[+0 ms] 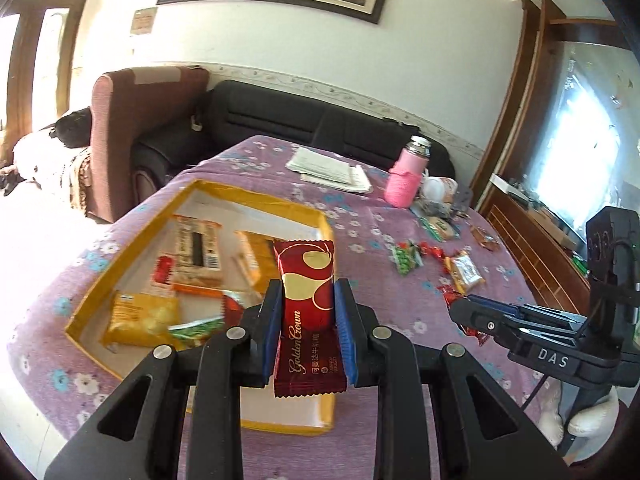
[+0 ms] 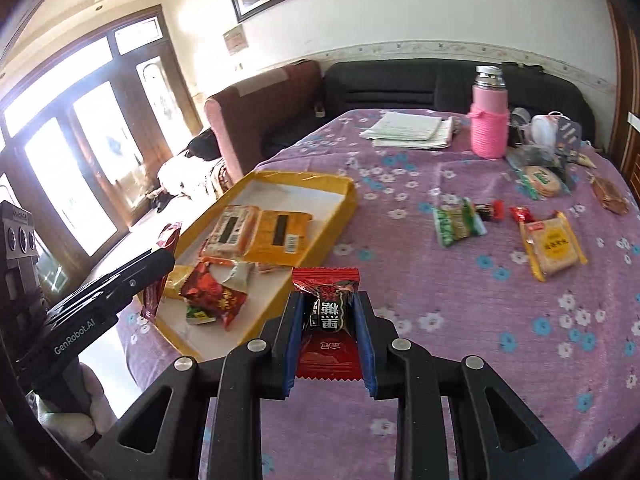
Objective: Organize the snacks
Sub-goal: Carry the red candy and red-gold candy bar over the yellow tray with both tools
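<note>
Left gripper (image 1: 308, 308): jaws closed on the red Golden Crown bar (image 1: 307, 280), which stands upright between the blue pads, held above the near side of the yellow tray (image 1: 100, 280). Right gripper (image 2: 330, 316): jaws closed on a small red-and-black candy (image 2: 326, 308), clamped at its middle with both crimped ends free, held above the purple floral table (image 2: 460, 320) just off the tray's near corner. The tray already carries several packets, crowded toward its near end; the far end shows bare white floor. Outstanding items lie loose on the table to the right: a green packet (image 2: 456, 222), small red sweets (image 2: 496, 210), a yellow biscuit pack (image 2: 554, 246) and a round cracker pack (image 2: 542, 180). Risks noted. First, the bar is gripped across its narrow width with much of its length projecting past the jaws; in my judgement a release from this height could tip it onto the tray wall or outside it. Second, the near end of the tray is stacked, so either item dropped there may slide off the heap. Third, both grippers sit close together near the same corner; a simultaneous approach risks contact between them, or a knock that shifts the light tray toward the table edge. Fourth, the candy's glossy wrapper may slip if the grip eases early. Releasing low and over the bare far end appears the safer course.
</note>
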Demonstrator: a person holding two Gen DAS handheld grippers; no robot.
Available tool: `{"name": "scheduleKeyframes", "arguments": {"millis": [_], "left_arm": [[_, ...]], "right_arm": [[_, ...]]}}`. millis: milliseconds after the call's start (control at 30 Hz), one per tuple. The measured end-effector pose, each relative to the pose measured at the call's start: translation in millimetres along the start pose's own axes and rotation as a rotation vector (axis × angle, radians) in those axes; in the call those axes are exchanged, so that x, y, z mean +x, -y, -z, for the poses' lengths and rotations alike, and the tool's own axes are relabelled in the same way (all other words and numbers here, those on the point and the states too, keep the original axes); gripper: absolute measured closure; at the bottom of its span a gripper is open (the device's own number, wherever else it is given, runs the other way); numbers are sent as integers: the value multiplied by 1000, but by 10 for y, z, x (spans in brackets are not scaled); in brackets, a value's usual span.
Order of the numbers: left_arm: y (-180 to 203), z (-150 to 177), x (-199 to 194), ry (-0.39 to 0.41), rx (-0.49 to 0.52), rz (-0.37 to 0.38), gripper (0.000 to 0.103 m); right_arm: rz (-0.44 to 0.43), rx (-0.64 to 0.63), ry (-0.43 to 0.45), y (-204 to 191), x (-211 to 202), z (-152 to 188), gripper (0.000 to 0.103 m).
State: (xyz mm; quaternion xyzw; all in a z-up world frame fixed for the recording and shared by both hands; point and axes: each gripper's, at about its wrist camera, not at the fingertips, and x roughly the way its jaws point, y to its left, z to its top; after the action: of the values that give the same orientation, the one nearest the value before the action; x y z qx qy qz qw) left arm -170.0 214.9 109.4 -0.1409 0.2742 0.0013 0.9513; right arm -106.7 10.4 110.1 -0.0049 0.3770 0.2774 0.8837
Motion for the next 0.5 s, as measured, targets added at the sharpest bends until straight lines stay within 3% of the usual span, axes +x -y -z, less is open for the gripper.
{"name": "scheduleKeyframes", "arguments": {"millis": [500], "left_arm": [[-624,-25,270,-41,-49,-117,80]], "right_arm": [[-68,-94,-115,-679,779,-125,78]]}}
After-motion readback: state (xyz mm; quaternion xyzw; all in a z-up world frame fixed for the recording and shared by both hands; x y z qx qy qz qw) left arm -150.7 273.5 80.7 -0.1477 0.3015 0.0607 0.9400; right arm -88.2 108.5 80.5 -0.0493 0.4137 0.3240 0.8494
